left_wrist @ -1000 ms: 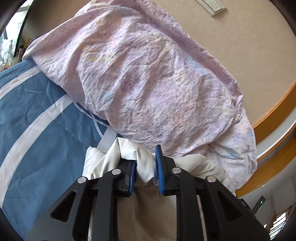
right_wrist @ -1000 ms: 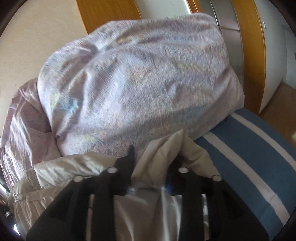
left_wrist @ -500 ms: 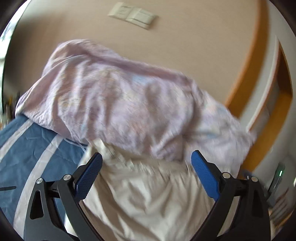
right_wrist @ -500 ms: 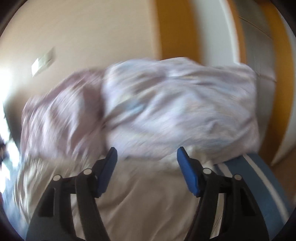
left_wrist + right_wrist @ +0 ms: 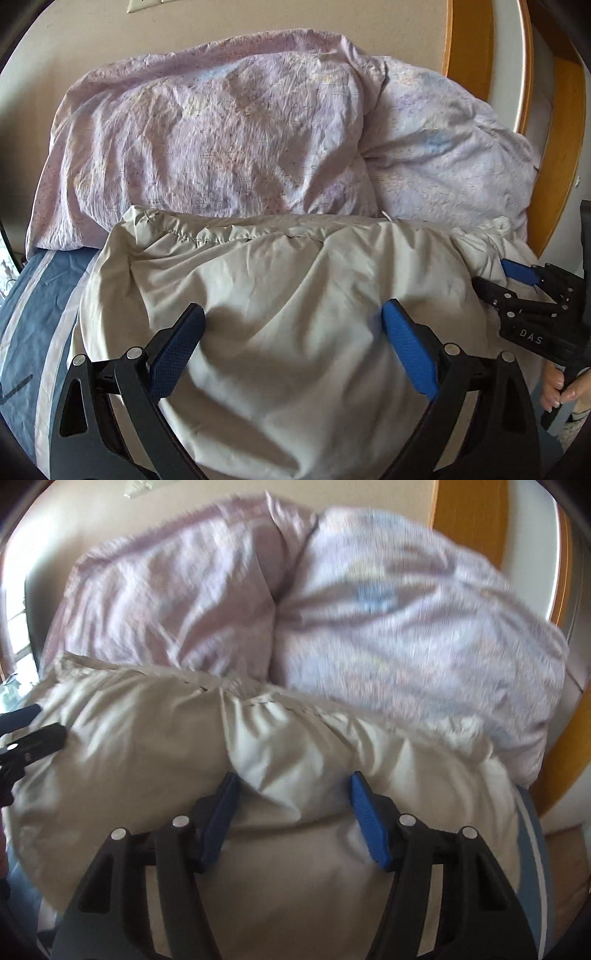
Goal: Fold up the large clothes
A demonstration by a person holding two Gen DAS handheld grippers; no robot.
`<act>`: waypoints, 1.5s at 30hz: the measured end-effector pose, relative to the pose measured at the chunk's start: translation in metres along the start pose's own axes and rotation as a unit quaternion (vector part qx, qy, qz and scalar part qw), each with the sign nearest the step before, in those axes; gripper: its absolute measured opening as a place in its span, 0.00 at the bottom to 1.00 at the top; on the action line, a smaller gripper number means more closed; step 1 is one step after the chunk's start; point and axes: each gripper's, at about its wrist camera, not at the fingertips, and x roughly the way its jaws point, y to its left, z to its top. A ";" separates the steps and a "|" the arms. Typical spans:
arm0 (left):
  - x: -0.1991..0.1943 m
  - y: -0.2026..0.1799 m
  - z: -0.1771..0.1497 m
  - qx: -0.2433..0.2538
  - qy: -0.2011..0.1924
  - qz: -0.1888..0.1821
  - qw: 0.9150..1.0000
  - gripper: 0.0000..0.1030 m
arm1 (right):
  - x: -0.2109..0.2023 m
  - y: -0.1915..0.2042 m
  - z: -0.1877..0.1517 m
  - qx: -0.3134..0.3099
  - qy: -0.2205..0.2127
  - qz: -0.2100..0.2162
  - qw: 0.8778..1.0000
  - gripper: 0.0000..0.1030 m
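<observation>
Cream garment lies bunched on the striped bedspread, its far hem against the lilac duvet. Left gripper and right gripper (both 2-fingered) hang spread, holding nothing. Advise flattening the garment before regrasping the corners.

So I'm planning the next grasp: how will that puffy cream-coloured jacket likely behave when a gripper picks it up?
The puffy cream-coloured jacket probably flops and drapes, since it lies in soft wrinkles. It looks light for its bulk, judging by its billowed, quilted shape. Its sheen suggests slick fabric that may slip between the blue pads of the open left gripper.
</observation>
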 end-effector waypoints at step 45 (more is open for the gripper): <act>0.057 0.107 0.001 -0.146 0.089 0.097 0.981 0.99 | 0.054 -0.151 -0.041 0.228 0.086 -0.039 0.969 0.84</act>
